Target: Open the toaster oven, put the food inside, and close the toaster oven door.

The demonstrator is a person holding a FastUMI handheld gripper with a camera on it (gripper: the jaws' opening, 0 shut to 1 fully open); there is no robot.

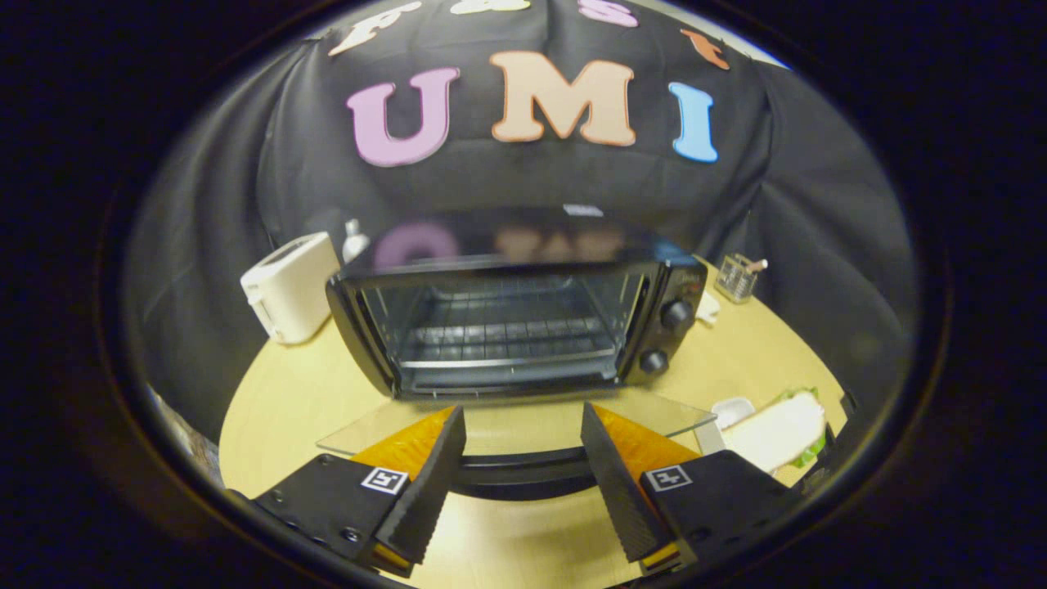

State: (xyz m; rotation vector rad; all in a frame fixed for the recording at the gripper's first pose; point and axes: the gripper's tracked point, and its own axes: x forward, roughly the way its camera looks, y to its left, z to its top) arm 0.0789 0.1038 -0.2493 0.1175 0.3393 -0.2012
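Toaster oven (523,323) door (523,429) down flat btwn tongs (523,466) fingers, tongs released, not gripping; sandwich (777,431) off to right.

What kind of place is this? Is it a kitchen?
Probably a pretend kitchen in a booth: an open toaster oven, a white toaster and a sandwich sit on a wooden table. The hand-held gripper is open.
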